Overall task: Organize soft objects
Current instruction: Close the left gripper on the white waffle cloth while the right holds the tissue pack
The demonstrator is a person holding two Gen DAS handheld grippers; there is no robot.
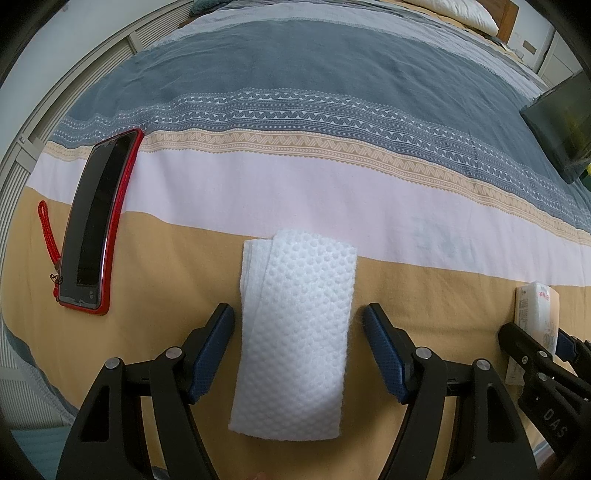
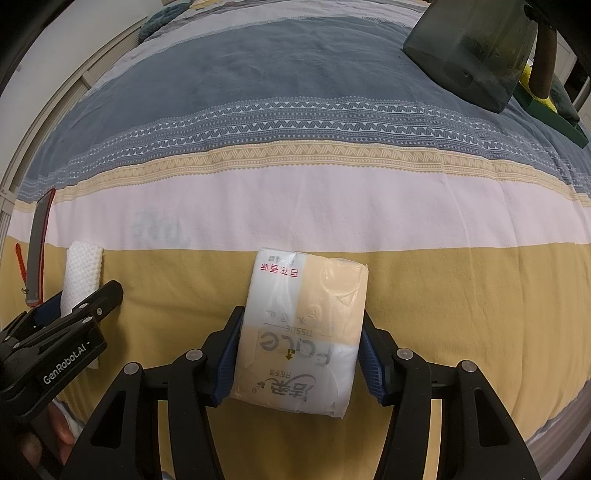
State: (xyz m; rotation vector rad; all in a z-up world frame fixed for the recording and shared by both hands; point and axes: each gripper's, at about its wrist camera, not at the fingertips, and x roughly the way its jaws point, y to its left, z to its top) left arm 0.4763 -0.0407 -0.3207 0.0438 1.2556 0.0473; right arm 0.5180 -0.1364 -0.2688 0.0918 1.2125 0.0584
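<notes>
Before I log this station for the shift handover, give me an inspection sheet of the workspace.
Surface: striped bedspread, smooth.
Job's things: folded white cloth lying flat; tissue pack lying flat on the yellow band.
Clutter: phone in red case with a red strap, left of the cloth.
Grippers: left gripper open, fingers apart on either side of the cloth; right gripper with its fingers against both sides of the tissue pack.
Cables: nothing seen.
Surroundings: dark bin at the far right; pillow at the head of the bed.
</notes>
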